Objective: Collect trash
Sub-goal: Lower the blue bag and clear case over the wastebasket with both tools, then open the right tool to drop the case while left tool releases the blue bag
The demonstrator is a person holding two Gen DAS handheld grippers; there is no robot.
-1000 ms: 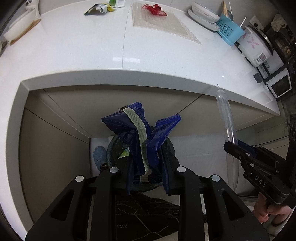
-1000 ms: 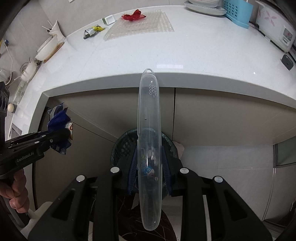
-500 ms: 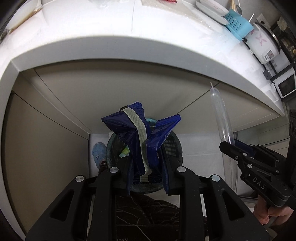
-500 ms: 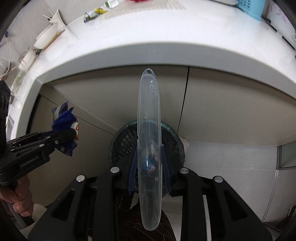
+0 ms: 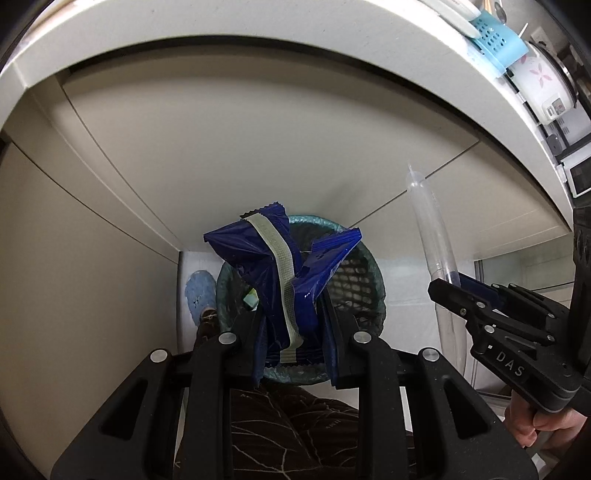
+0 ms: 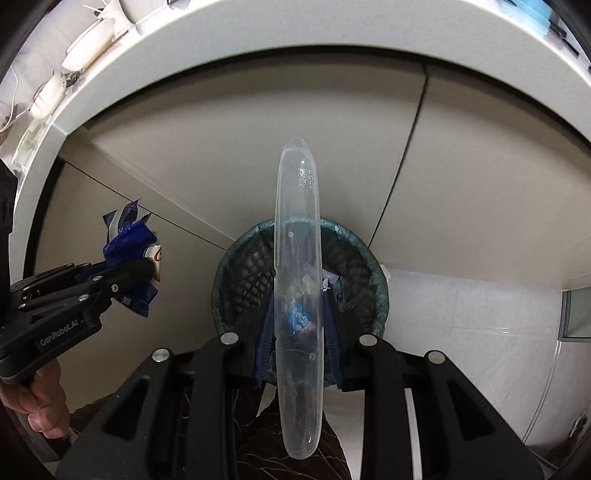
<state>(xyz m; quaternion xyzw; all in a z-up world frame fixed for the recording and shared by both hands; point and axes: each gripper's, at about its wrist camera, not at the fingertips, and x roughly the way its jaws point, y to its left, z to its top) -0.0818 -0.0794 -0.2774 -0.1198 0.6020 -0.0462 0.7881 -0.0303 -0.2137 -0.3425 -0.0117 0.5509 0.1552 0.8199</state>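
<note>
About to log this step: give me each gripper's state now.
Left gripper: closed on the blue wrapper.
Right gripper: closed on the clear plastic case.

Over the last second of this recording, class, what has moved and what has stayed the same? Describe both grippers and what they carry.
Both grippers have come down from counter height toward the mesh trash bin, which looms larger while the countertop has slid up out of view. Nothing was grasped or released. The left gripper stays shut on the blue snack wrapper, and the right gripper stays shut on the clear plastic case, both held over the bin.
</note>
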